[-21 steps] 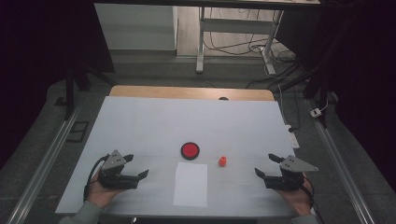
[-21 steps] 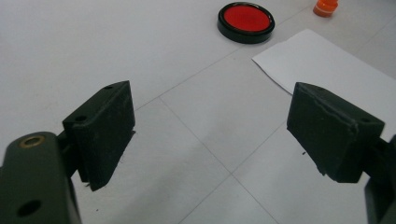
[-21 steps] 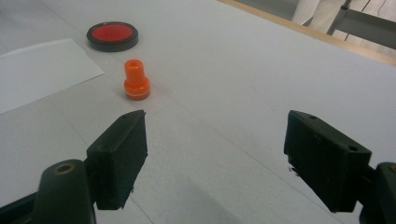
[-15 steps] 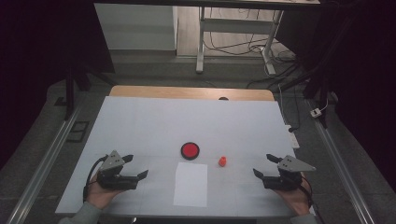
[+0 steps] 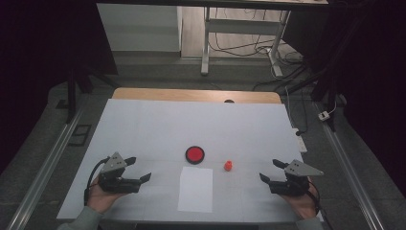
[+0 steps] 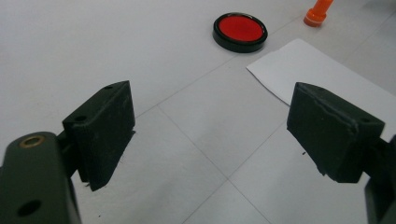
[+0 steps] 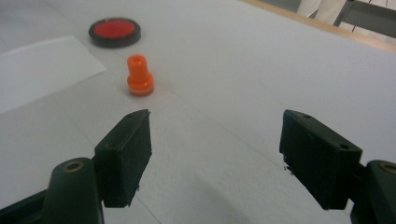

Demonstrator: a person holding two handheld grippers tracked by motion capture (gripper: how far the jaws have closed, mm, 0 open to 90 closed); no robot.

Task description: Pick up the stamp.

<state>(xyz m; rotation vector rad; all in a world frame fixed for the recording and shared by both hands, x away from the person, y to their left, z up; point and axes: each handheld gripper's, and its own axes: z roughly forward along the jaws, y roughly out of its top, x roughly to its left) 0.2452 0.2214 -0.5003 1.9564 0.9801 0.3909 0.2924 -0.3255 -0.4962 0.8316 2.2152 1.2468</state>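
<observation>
The white table (image 5: 143,129) carries a red disc (image 5: 195,154), an orange stamp (image 5: 229,166) and a paper sheet (image 5: 196,189).

Small orange stamp (image 5: 229,166) upright beside white paper sheet (image 5: 196,189).

No legible text, label, brand, number or sign in any view. White paper sheet (image 5: 195,189) blank on its visible face. Red disc (image 5: 195,154) and orange stamp (image 5: 229,166) carry no readable marking. White surface (image 5: 191,124) unmarked.

Dim room — white table (image 5: 143,124), grey floor (image 5: 43,158)
</observation>
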